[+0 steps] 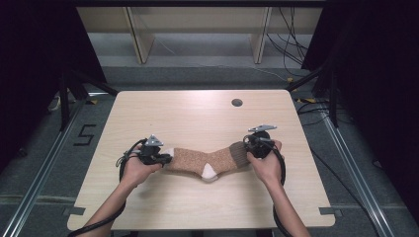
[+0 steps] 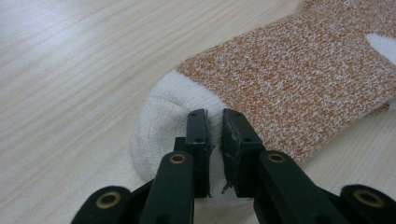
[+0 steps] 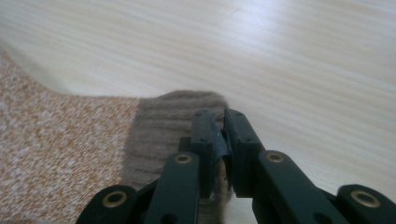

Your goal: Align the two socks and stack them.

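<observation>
A speckled orange-brown sock (image 1: 197,160) lies flat across the near middle of the wooden table (image 1: 197,113), with a white toe at its left end, a white heel patch (image 1: 209,171) and a brown ribbed cuff at its right end. My left gripper (image 1: 167,159) is shut on the white toe (image 2: 159,116); white fabric is pinched between its jaws (image 2: 214,119). My right gripper (image 1: 247,145) holds the brown cuff (image 3: 163,121), its jaws (image 3: 218,116) nearly together over the cuff's edge. Both grippers sit low at the tabletop, and the sock (image 2: 289,79) stretches between them.
A round cable hole (image 1: 237,102) lies at the table's far right. Bare wood surrounds the sock on all sides. Black frame legs and cables stand on the floor beyond both table sides.
</observation>
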`<action>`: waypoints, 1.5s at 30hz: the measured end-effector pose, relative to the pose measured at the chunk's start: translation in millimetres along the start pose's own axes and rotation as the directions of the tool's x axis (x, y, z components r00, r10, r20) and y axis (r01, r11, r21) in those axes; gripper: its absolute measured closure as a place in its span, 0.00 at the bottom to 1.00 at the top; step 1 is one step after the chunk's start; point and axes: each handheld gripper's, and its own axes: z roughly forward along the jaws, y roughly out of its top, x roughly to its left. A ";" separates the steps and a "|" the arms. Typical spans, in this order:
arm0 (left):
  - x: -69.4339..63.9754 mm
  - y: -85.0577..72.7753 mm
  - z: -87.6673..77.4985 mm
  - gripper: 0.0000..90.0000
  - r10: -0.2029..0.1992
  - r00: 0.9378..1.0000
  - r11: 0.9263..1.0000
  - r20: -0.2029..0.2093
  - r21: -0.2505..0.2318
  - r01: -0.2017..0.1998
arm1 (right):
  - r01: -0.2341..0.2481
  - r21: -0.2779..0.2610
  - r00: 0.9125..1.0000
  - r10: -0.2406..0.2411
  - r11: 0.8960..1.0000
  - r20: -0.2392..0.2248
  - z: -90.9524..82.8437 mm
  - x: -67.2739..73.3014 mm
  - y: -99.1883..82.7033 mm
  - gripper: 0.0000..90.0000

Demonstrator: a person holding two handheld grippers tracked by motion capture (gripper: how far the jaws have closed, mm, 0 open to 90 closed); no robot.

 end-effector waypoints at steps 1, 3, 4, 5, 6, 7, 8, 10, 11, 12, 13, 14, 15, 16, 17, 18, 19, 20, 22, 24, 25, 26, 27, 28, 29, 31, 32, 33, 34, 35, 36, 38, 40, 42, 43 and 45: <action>-0.1 -1.4 0.7 0.90 -0.005 1.000 1.000 -0.001 -0.007 0.005 | -0.011 0.010 1.000 0.011 1.000 -0.009 1.7 -1.0 -0.5 0.78; -0.1 -1.9 0.8 0.91 -0.006 1.000 1.000 -0.001 -0.008 0.006 | -0.017 0.027 1.000 0.018 0.999 -0.019 4.5 -1.5 -1.5 0.76; -0.2 -2.0 0.8 0.92 -0.006 1.000 1.000 -0.003 -0.007 0.006 | -0.011 0.062 0.999 0.013 0.998 -0.042 14.1 -0.7 -6.7 0.82; -0.2 -2.0 0.8 0.92 -0.006 1.000 1.000 -0.003 -0.007 0.006 | -0.011 0.062 0.999 0.013 0.998 -0.042 14.1 -0.7 -6.7 0.82; -0.5 -1.7 0.9 0.93 -0.007 1.000 1.000 -0.006 -0.005 0.007 | -0.011 0.050 0.999 0.013 0.999 -0.031 14.9 1.4 -7.5 0.91; -0.5 -1.7 0.9 0.93 -0.007 1.000 1.000 -0.006 -0.005 0.007 | -0.011 0.050 0.999 0.013 0.999 -0.031 14.9 1.4 -7.5 0.91; -0.7 -1.1 0.7 0.94 -0.007 1.000 1.000 -0.007 0.000 0.007 | -0.024 0.037 0.999 0.025 0.999 -0.035 8.7 4.5 -2.5 0.94; -1.0 -0.8 0.9 0.94 -0.013 1.000 1.000 -0.010 -0.003 0.013 | -0.006 0.017 0.999 0.007 1.000 -0.040 5.2 6.1 2.1 0.95; -0.9 -0.8 0.9 0.94 -0.014 1.000 1.000 -0.009 -0.002 0.014 | -0.008 0.007 0.999 0.008 1.000 -0.042 2.0 8.3 5.5 0.95; -0.8 -1.0 0.8 0.94 -0.014 1.000 1.000 -0.005 -0.002 0.014 | 0.004 -0.001 0.999 -0.004 1.000 -0.032 -1.9 9.1 9.4 0.95; -1.0 -1.4 0.7 0.94 -0.012 1.000 1.000 -0.007 -0.004 0.012 | 0.010 -0.017 1.000 -0.010 1.000 -0.029 -4.2 9.4 13.1 0.94; -1.2 -1.9 0.3 0.94 -0.014 1.000 1.000 -0.006 -0.007 0.014 | 0.009 -0.031 1.000 -0.009 0.999 -0.023 -5.3 9.8 16.5 0.94; -1.1 -2.4 0.0 0.94 -0.017 1.000 1.000 -0.006 -0.009 0.017 | 0.014 -0.038 1.000 -0.014 0.999 -0.018 -4.8 9.1 18.9 0.94; -1.4 -2.9 -0.4 0.94 -0.025 1.000 1.000 -0.010 -0.014 0.025 | 0.013 -0.028 1.000 -0.013 1.000 -0.014 -2.0 8.9 20.0 0.94; -1.5 -3.2 -0.7 0.94 -0.035 0.999 0.999 -0.011 -0.018 0.034 | 0.037 -0.017 0.999 -0.037 0.999 -0.005 3.3 6.8 19.9 0.93; -0.9 -3.0 -1.1 0.93 -0.040 0.999 0.999 -0.005 -0.017 0.039 | 0.040 0.008 0.999 -0.040 0.999 -0.002 9.5 6.1 18.0 0.93; -0.8 -2.8 -1.7 0.93 -0.040 0.999 0.999 -0.007 -0.018 0.040 | 0.039 0.035 0.999 -0.039 0.999 0.001 15.9 4.7 15.6 0.91; -0.9 -2.6 -2.1 0.92 -0.044 0.999 0.999 -0.008 -0.022 0.044 | 0.048 0.059 0.999 -0.048 0.997 0.004 23.6 3.2 11.5 0.88; -1.4 -1.7 -4.0 0.86 -0.048 0.999 0.998 -0.015 -0.036 0.047 | 0.029 0.046 1.000 -0.029 0.999 0.005 26.1 2.1 7.0 0.83; -1.3 0.4 -7.4 0.77 -0.057 0.998 0.996 -0.033 -0.069 0.055 | 0.015 0.025 1.000 -0.015 1.000 0.002 22.1 -0.3 5.5 0.75; -1.2 1.9 -9.5 0.73 -0.066 0.997 0.994 -0.040 -0.086 0.062 | 0.017 0.020 1.000 -0.017 1.000 0.007 19.4 -1.4 5.9 0.72; -0.6 3.1 -11.5 0.68 -0.064 0.997 0.993 -0.039 -0.101 0.060 | 0.003 0.012 1.000 -0.003 1.000 0.005 16.1 -2.0 6.1 0.69; -1.1 4.8 -13.8 0.64 -0.076 0.996 0.988 -0.040 -0.138 0.069 | 0.003 0.001 1.000 -0.003 1.000 0.007 13.9 -3.4 6.3 0.67; -1.3 6.1 -17.3 0.58 -0.080 0.996 0.984 -0.043 -0.163 0.072 | -0.004 -0.006 1.000 0.004 1.000 0.006 9.9 -4.8 6.3 0.64; -0.7 7.1 -20.2 0.53 -0.082 0.996 0.979 -0.039 -0.188 0.074 | -0.023 -0.015 1.000 0.023 1.000 -0.007 7.0 -5.8 5.6 0.61; 1.2 7.1 -25.2 0.46 -0.087 0.996 0.974 -0.029 -0.211 0.079 | -0.045 -0.020 0.999 0.044 0.999 -0.023 0.0 -9.7 3.1 0.58; 3.4 6.1 -27.7 0.42 -0.087 0.996 0.975 -0.027 -0.210 0.080 | -0.052 -0.019 0.998 0.052 0.998 -0.025 -3.3 -11.6 1.3 0.57; 5.3 4.0 -29.7 0.40 -0.100 0.994 0.972 -0.031 -0.218 0.091 | -0.059 -0.025 0.998 0.058 0.998 -0.036 -5.1 -13.8 -0.8 0.56; 5.3 4.0 -29.7 0.38 -0.100 0.994 0.972 -0.031 -0.218 0.091 | -0.059 -0.025 0.998 0.058 0.998 -0.036 -5.1 -13.8 -0.8 0.56; 9.5 -1.0 -32.6 0.36 -0.121 0.992 0.969 -0.032 -0.220 0.111 | -0.084 -0.035 0.996 0.082 0.996 -0.040 -10.3 -17.8 -5.9 0.56; 9.5 -1.0 -32.6 0.35 -0.121 0.992 0.969 -0.032 -0.220 0.111 | -0.084 -0.035 0.996 0.082 0.996 -0.040 -10.3 -17.8 -5.9 0.56; 16.2 -9.5 -37.1 0.33 -0.157 0.987 0.964 -0.027 -0.221 0.148 | -0.091 -0.045 0.995 0.089 0.995 -0.045 -16.2 -23.8 -13.1 0.56; 19.6 -14.0 -39.3 0.32 -0.178 0.984 0.957 -0.017 -0.236 0.169 | -0.100 -0.043 0.994 0.098 0.994 -0.052 -18.5 -26.1 -18.3 0.55; 21.6 -16.7 -41.0 0.31 -0.192 0.981 0.953 -0.011 -0.242 0.183 | -0.123 -0.030 0.992 0.122 0.992 -0.044 -20.7 -26.8 -23.2 0.55; 22.0 -18.4 -41.7 0.31 -0.200 0.980 0.951 -0.009 -0.243 0.192 | -0.111 -0.036 0.993 0.109 0.993 -0.052 -21.4 -28.9 -25.0 0.55; 22.8 -19.2 -42.0 0.30 -0.197 0.980 0.951 -0.002 -0.241 0.191 | -0.136 -0.028 0.990 0.135 0.990 -0.036 -24.1 -29.1 -28.7 0.55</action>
